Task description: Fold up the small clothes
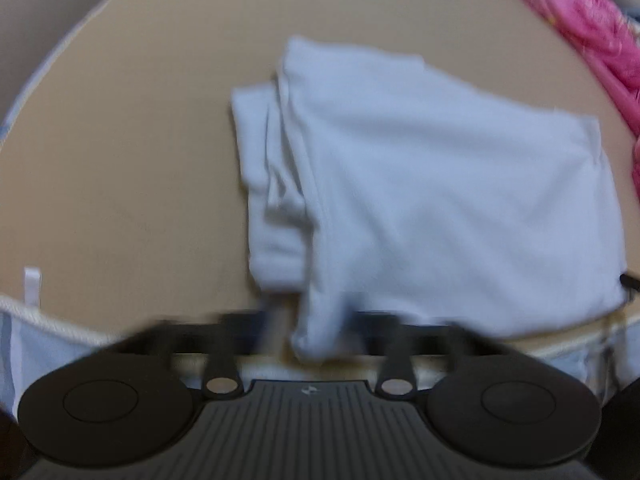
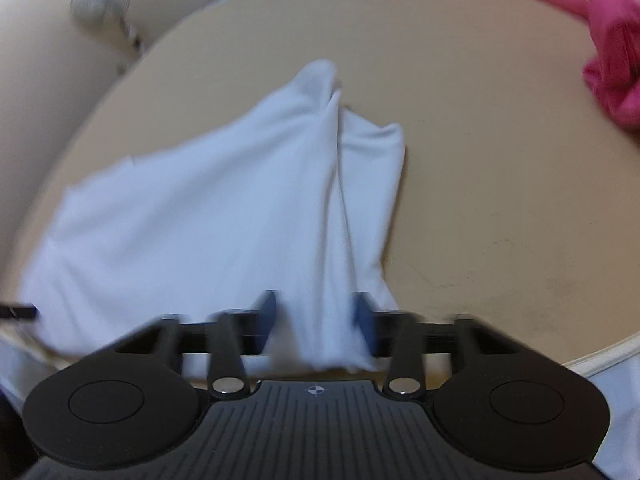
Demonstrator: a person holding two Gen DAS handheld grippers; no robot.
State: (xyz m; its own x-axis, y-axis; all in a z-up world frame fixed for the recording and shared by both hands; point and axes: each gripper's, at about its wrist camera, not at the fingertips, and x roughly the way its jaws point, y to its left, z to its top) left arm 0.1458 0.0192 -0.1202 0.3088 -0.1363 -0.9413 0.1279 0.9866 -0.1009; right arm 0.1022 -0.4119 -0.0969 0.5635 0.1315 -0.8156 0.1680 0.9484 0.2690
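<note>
A white garment (image 1: 440, 200) lies folded over on the round tan table (image 1: 120, 160), with layered edges along its left side. Its near hem runs down into my left gripper (image 1: 314, 332), which is shut on a bunch of that cloth; the fingers are blurred. In the right wrist view the same white garment (image 2: 200, 220) rises in a taut ridge from a far corner to my right gripper (image 2: 316, 320). The blue pads (image 2: 269, 312) stand on either side of the gathered cloth and hold it.
A pink cloth (image 1: 592, 20) is heaped at the table's far right edge, and the right wrist view shows the same pink cloth (image 2: 616, 60). The white-piped table rim (image 2: 600, 354) runs just under both grippers. Bare tan table (image 2: 500, 160) spreads right of the garment.
</note>
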